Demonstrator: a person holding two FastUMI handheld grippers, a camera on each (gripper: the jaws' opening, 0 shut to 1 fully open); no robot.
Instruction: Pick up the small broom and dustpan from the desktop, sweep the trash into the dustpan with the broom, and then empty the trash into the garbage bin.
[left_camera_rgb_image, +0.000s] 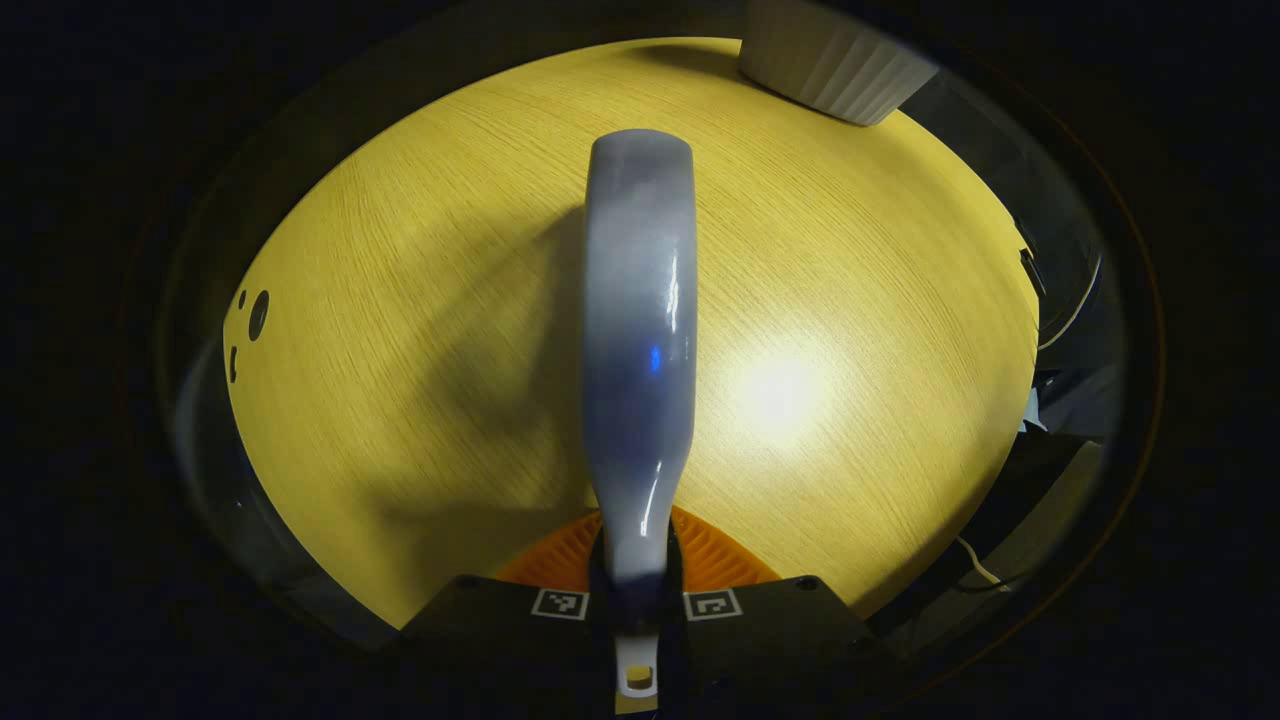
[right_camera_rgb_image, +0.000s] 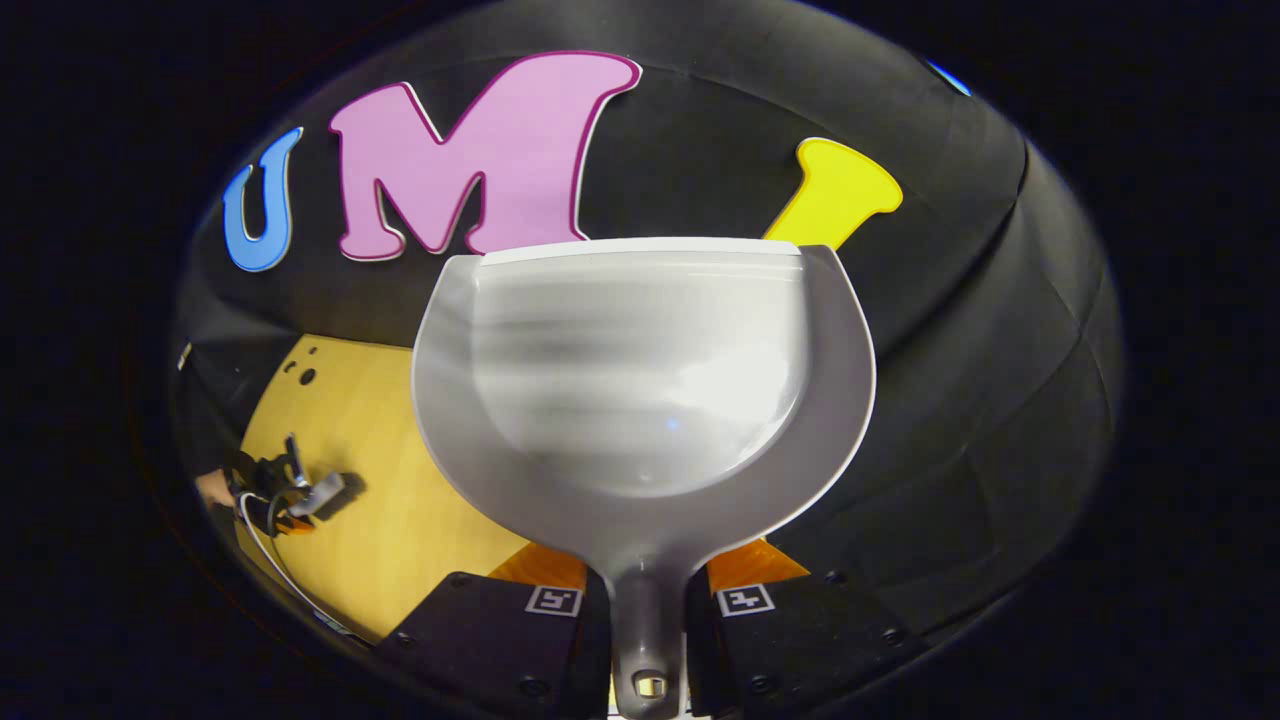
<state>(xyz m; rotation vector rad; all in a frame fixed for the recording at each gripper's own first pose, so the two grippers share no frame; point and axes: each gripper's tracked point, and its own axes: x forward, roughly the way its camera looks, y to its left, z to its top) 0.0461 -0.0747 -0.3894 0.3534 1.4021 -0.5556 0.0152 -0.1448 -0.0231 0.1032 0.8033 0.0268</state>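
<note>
Dustpan (right_camera_rgb_image: 640, 400) held by its handle in the right gripper (right_camera_rgb_image: 645, 600), both fingers clamped on the handle stem; pan raised off the desktop (right_camera_rgb_image: 400, 480), mouth toward the booth wall, scoop looks empty as far as I can tell. Broom (left_camera_rgb_image: 640, 340) gripped by the left gripper (left_camera_rgb_image: 637, 600), fingers closed on its narrow neck, its body pointing forward above the desktop, near the surface judging by its shadow. White ribbed garbage bin (left_camera_rgb_image: 830, 70) sits at the far edge, well apart from the broom. No trash visible on the wood. Left gripper also visible far off in the right gripper view, low over the table. Judgement: both tools are secured; sweeping or emptying stage unclear.
</note>
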